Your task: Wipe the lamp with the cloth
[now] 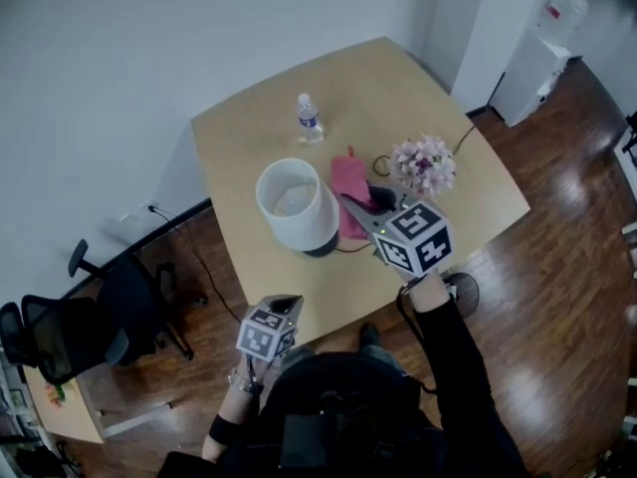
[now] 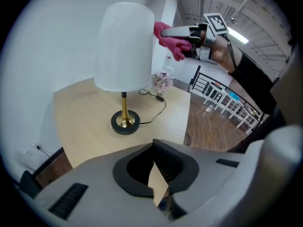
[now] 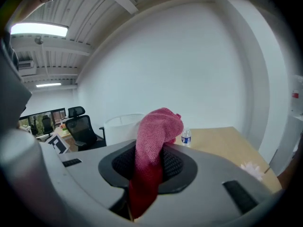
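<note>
The right hand-held gripper (image 3: 149, 167) grips the cloth (image 3: 157, 129) near the lamp (image 1: 296, 205) shade. The left hand-held gripper (image 2: 158, 176) is closed and empty. Wiping looks barely begun, if at all.

count on the one wooden table (image 1: 249, 137): one white-shaded lamp (image 1: 296, 205), one pink cloth (image 1: 348, 182), one water bottle (image 1: 310, 119), one bunch of pale flowers (image 1: 423, 164). hand-held grippers: two, the left gripper (image 2: 154, 146) and the right gripper (image 1: 347, 200), with one marker cube on each, so two in all: left cube (image 1: 265, 335), right cube (image 1: 416, 237). off the table: one white water dispenser (image 1: 537, 63) by the far wall, and black office chairs (image 1: 50, 342), two as near as i can make out.
</note>
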Available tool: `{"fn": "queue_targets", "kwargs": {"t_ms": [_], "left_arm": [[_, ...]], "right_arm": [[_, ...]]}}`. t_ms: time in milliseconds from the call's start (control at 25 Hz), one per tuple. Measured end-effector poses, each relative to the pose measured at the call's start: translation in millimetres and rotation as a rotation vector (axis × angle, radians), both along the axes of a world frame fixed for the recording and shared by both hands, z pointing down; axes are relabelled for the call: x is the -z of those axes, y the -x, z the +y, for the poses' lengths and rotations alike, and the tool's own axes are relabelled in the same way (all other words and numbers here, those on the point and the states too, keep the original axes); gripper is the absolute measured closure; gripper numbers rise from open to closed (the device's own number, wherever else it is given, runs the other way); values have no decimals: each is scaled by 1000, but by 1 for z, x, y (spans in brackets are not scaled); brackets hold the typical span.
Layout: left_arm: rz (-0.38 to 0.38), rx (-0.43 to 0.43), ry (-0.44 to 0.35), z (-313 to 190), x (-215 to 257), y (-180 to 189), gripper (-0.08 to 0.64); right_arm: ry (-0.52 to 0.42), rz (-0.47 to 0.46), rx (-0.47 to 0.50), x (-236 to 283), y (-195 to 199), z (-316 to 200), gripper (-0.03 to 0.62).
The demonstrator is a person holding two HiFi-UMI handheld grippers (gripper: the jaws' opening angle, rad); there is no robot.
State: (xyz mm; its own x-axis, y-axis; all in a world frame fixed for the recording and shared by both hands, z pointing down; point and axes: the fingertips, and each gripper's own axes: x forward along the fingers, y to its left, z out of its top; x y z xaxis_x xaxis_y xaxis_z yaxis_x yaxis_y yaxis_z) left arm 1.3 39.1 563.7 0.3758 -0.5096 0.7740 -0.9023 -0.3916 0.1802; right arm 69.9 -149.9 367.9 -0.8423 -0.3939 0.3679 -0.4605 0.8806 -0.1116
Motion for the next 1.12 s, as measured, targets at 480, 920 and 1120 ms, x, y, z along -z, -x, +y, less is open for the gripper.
{"fn": "queue_targets", "kwargs": {"t_ms": [480,920,1120], "left_arm": [[-51,172,45,19,-5,-5,560],[-36,280,20,22,-7,38,560],[-25,262,29,24,-14,49,560]], "right_arm": [[-17,-125,207,76,66,-72,502],[-109,131,343,55,160,-66,502],[-225,249,407,54,189,-43,502]]}}
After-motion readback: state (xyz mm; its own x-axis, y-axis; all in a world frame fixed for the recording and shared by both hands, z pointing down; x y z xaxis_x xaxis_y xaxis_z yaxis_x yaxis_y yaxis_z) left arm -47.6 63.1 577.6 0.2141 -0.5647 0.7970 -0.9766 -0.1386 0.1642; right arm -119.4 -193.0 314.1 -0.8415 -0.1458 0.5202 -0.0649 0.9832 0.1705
